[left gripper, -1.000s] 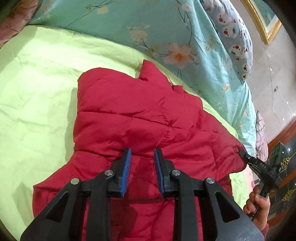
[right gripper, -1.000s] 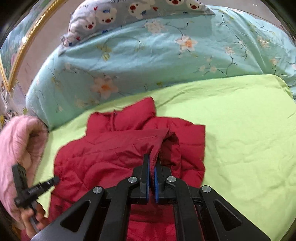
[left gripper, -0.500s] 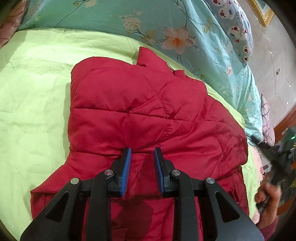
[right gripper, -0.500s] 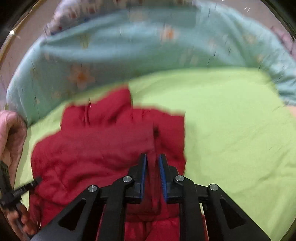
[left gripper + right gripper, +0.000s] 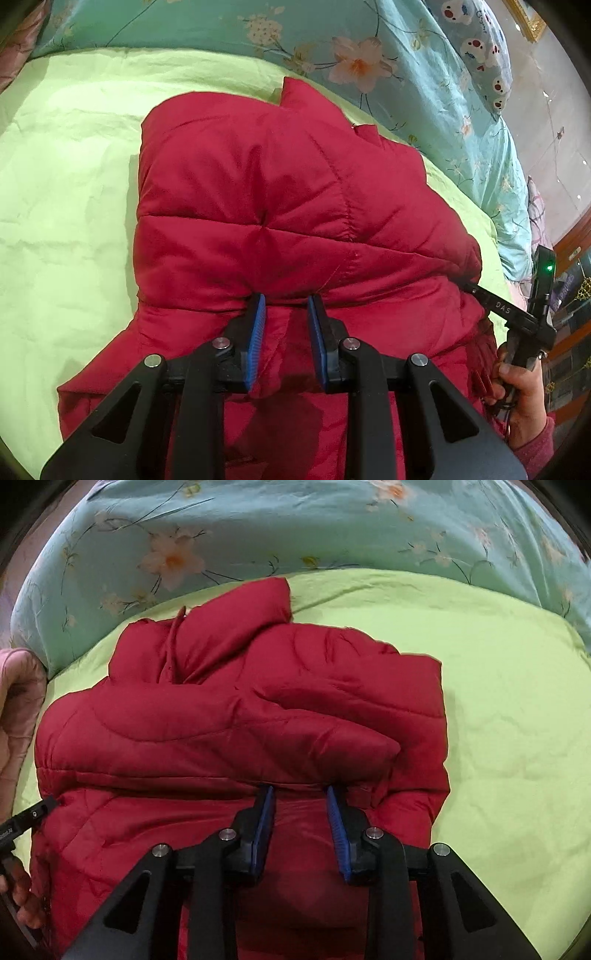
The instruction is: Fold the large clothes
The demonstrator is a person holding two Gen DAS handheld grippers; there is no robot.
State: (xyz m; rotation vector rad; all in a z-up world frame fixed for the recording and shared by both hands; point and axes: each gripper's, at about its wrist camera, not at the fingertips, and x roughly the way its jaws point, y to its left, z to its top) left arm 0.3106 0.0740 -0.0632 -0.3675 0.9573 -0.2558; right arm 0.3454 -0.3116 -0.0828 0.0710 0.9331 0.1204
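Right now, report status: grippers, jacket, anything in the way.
Left gripper open, jaws over a fold. Right gripper open, jaws just opening, nothing clamped. Red jacket part folded on the green sheet. Nothing in the way.

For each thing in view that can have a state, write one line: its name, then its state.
Red jacket: folded over itself, lying on the sheet.
Green sheet: spread, wrinkled.
Left tongs: open, over the fold.
Right tongs: open, jaws just widened, nothing pinched.
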